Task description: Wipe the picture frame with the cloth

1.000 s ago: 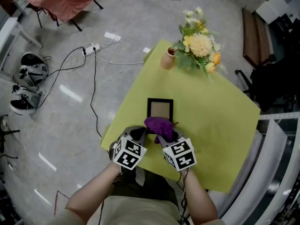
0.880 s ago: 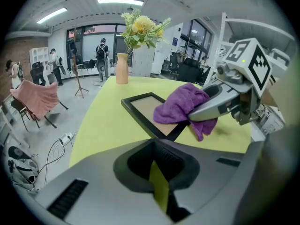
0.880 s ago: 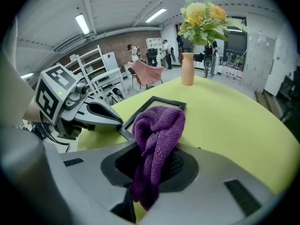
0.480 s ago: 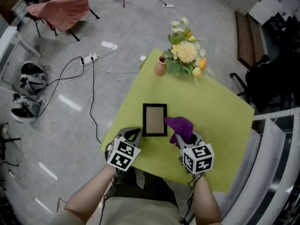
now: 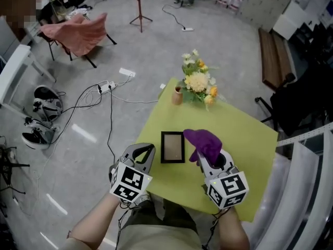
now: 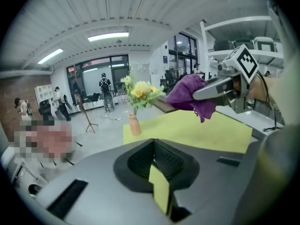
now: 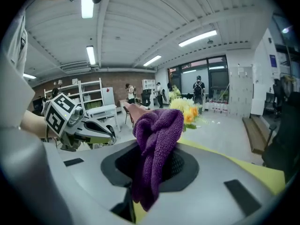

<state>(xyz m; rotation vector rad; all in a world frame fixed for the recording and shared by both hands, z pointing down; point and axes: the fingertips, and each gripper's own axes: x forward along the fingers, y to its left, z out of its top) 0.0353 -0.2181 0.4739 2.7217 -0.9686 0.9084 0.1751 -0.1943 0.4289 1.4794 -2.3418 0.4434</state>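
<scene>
Cloth [image 5: 204, 142], purple and bunched, hangs pinched between the closed jaws of our right gripper [image 5: 210, 159], lifted above the yellow-green table [image 5: 250, 139]. At the cloth's 9 o'clock, not touching it, the black picture frame [image 5: 173, 147] lies flat. Our left gripper [image 5: 145, 151], at the frame's 9 o'clock, has its jaws together on nothing. Black-and-white square markers [image 5: 127, 184] cover both grippers' cubes.

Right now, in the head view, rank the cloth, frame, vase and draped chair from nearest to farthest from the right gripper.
1. cloth, held in the right gripper's jaws.
2. frame, flat on the table, to the gripper's left.
3. vase, at the table's far corner.
4. draped chair, on the floor, far left.
</scene>
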